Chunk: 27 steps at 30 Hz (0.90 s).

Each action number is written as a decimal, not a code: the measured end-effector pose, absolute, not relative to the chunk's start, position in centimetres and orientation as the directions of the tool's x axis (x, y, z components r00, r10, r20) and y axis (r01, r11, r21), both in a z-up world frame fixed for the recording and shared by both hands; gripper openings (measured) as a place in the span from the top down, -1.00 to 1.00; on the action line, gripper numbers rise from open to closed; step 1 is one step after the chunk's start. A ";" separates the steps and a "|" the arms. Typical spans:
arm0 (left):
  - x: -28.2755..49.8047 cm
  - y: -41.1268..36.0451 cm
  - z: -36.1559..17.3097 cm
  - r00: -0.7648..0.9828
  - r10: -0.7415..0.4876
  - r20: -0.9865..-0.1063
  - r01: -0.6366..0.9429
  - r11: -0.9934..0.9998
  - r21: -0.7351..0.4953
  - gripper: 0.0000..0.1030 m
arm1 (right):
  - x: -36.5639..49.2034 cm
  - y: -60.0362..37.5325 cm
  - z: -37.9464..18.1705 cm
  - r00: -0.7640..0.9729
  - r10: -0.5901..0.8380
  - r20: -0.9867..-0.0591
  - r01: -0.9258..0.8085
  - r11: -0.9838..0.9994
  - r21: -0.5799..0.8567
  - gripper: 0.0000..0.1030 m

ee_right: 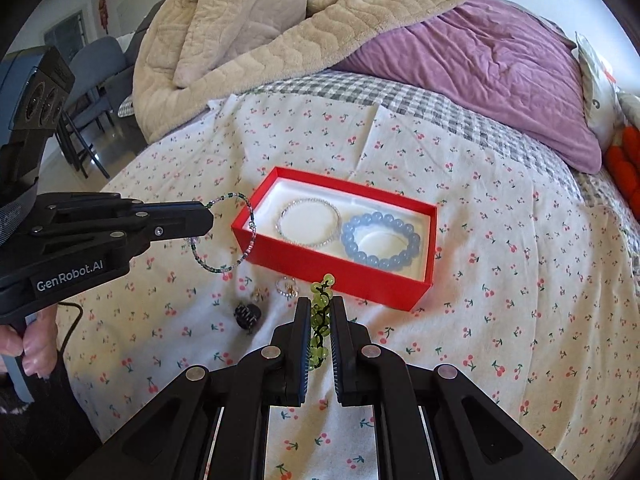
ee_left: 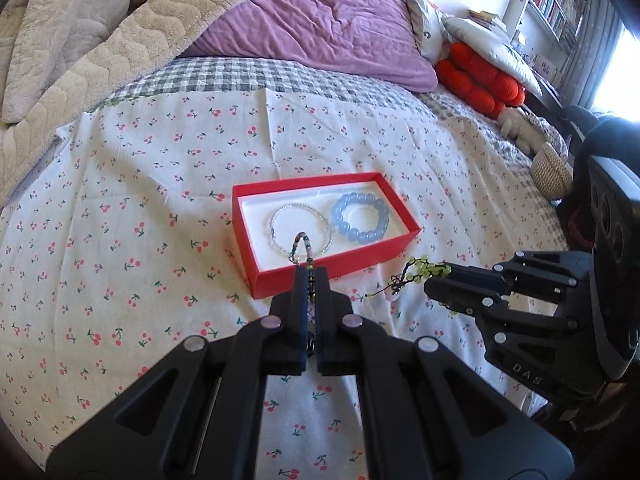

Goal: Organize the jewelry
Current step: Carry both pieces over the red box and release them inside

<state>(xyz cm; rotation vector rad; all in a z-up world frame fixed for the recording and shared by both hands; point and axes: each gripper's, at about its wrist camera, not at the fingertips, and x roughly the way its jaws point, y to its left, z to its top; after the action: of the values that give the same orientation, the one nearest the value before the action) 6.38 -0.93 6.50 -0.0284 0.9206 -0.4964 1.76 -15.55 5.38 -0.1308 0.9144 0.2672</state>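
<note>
Jewelry hangs from both grippers above the bed: left gripper (ee_left: 309,276) jaws pinch a thin beaded bracelet (ee_right: 224,236), right gripper (ee_right: 321,304) jaws pinch a green bead bracelet (ee_right: 320,312). Both look light, limp and likely to slip; grip across beads. The red box (ee_right: 340,276) lies near.

red box (ee_right: 352,280): open, white-lined, on the bed
clear bead bracelet (ee_right: 309,221): flat in box, left half
blue bead bracelet (ee_right: 382,240): flat in box, right half
multicoloured seed-bead bracelet (ee_right: 224,236): held off the bed, left of box
green bead bracelet (ee_right: 320,320): pinched, lifted, before box's near wall
small ring (ee_right: 286,286) and black clip (ee_right: 247,314): on the bed, near box's near-left corner

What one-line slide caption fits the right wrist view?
Right gripper holds a green bead bracelet before the red box, while the left gripper lifts a multicoloured bead bracelet.
</note>
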 end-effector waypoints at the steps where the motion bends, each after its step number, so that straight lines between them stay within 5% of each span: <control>1: 6.5 -0.9 6.6 0.502 -0.424 -0.754 0.396 0.888 -0.235 0.93 | 1.8 -15.6 5.7 0.585 0.174 -0.792 -0.279 0.960 0.005 0.82; 27: 10.3 -1.7 6.9 0.469 -0.529 -0.707 0.364 0.845 -0.391 0.93 | 6.5 -20.1 8.8 0.650 0.229 -0.725 -0.137 0.973 0.184 0.82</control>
<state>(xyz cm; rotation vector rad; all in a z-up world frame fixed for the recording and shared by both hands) 10.34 -1.70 6.89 -0.1954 0.9338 -0.5517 6.49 -20.10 8.79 0.1157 0.8387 0.2084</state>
